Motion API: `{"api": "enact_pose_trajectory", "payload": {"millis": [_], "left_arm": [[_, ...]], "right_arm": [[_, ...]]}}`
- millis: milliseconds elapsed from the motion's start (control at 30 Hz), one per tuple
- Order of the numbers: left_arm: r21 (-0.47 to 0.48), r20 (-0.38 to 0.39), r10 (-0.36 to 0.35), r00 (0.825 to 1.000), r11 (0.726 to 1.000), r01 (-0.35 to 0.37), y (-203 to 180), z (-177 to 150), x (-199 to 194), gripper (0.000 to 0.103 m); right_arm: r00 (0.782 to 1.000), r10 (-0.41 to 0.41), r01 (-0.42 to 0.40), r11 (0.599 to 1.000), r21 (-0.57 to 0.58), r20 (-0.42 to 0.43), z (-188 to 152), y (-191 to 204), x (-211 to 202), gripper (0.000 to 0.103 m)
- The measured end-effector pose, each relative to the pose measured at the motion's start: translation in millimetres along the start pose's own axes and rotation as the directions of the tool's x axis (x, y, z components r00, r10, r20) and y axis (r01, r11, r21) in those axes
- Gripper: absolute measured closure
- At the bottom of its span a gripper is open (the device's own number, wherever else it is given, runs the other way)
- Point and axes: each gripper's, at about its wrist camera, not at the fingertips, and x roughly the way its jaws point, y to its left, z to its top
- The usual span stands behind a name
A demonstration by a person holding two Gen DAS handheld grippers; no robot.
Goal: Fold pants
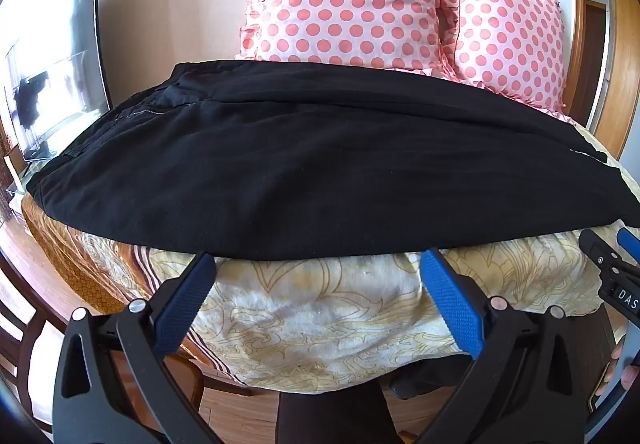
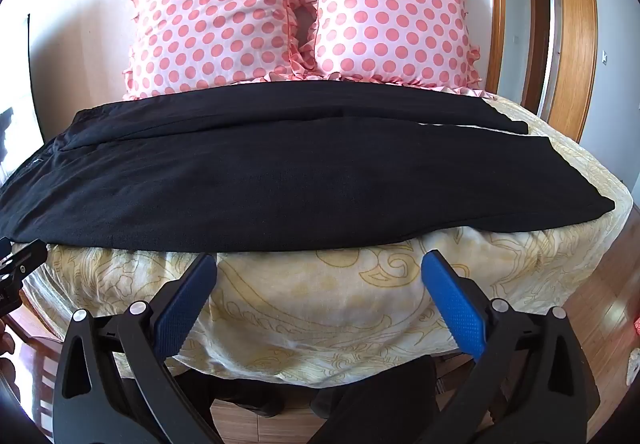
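Observation:
Black pants [image 1: 320, 163] lie flat across a table covered with a yellow patterned cloth [image 1: 320, 316], waistband at the left, legs running right. They also show in the right wrist view [image 2: 280, 171], where the two leg ends lie at the right, slightly apart. My left gripper [image 1: 318, 264] is open and empty, just short of the pants' near edge. My right gripper [image 2: 320, 264] is open and empty, also just short of the near edge, further right. The right gripper's body [image 1: 612, 268] shows at the left wrist view's right edge.
Two pink polka-dot pillows [image 2: 304, 15] stand behind the pants against the wall. A dark screen [image 1: 52, 55] stands at the far left. A wooden door frame [image 2: 572, 27] is at the right. The wood floor [image 2: 616, 284] lies below the table.

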Motion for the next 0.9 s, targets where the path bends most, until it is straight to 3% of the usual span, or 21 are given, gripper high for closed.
{"api": "enact_pose_trajectory", "payload": {"millis": [900], "left_arm": [[-0.033,-0.013,-0.020,1.000,0.999,0.019,6.7,-3.1,-2.7,0.002]], "right_arm": [[1.000,0.000,0.000,1.000,-0.001,0.005,-1.0,-0.3,-0.6,0.001]]}}
